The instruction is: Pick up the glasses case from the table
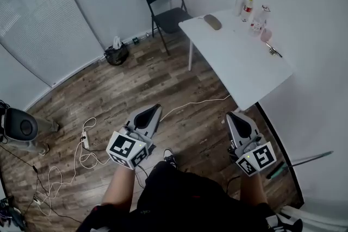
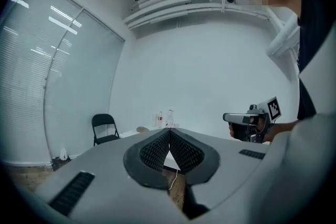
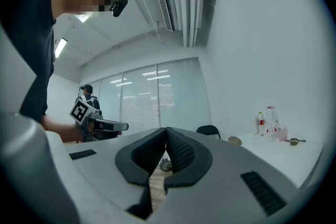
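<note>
The glasses case (image 1: 212, 22) is an olive-grey oval lying near the far end of the white table (image 1: 239, 65). It also shows small in the left gripper view as the case (image 2: 142, 129) and in the right gripper view as the case (image 3: 234, 140). My left gripper (image 1: 154, 111) and right gripper (image 1: 234, 115) are held side by side over the wooden floor, well short of the table. Both point toward it. Both are shut with nothing between their pads: the left gripper (image 2: 169, 131) and the right gripper (image 3: 166, 131) each meet at the tips.
A black folding chair (image 1: 167, 5) stands at the table's far end. Bottles (image 1: 248, 8), a pink item (image 1: 266, 35) and a small metal tool (image 1: 273, 50) sit along the table's wall side. Cables and a power strip (image 1: 84, 141), a black bag (image 1: 117, 54) and a grey fan heater (image 1: 22, 129) lie on the floor at left.
</note>
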A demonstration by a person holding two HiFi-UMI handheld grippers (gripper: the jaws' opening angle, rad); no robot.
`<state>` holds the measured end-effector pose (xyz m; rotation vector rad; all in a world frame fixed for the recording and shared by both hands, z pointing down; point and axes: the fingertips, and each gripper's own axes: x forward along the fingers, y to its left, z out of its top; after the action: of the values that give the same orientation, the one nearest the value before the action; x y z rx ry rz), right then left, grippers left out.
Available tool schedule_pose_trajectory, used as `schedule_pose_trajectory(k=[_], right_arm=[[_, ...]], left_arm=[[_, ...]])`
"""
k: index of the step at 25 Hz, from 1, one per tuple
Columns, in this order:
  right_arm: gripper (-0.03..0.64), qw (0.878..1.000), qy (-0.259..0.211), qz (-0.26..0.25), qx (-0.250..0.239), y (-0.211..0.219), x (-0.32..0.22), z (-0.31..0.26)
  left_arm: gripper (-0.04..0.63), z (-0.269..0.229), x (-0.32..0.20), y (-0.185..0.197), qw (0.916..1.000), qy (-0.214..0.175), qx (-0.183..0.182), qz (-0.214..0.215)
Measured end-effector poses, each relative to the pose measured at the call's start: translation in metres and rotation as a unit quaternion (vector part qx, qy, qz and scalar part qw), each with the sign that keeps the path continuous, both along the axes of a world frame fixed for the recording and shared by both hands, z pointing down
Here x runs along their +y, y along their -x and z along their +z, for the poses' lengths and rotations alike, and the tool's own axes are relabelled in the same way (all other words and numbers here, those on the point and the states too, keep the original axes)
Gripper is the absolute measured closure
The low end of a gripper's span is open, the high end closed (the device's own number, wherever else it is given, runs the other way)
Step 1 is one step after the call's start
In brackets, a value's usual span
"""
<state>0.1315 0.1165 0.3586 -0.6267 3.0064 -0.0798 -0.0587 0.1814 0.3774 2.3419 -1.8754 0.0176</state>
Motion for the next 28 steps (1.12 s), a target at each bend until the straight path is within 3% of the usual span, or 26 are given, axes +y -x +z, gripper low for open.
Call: schedule_pose_trajectory(k=[7,12,21,28], right_arm=[[0.595,1.000,0.001,0.005,0.009,0.092,-0.045,-0.005],[0.595,1.000,0.013,0.011,0.013,0.135,-0.072,0.001],[0.595,1.000,0.025,0.010,0.015,0.166,-0.147,0.014],[0.595,1.000,0.016,0.004,-0.002,0.173,-0.264,0.009]], left_arm=[[0.574,-0.001,-0.044,0.082,0.9998,0.003,-0.002,0.018],[0.574,-0.002,-0.073,0.123,0.9996,0.005,-0.001,0.026],[0.574,0.001,-0.142,0.151,0.9996,0.004,0.003,0.028],[0.574,0.008,-0.236,0.166,0.9999,0.014,0.002,0.002]])
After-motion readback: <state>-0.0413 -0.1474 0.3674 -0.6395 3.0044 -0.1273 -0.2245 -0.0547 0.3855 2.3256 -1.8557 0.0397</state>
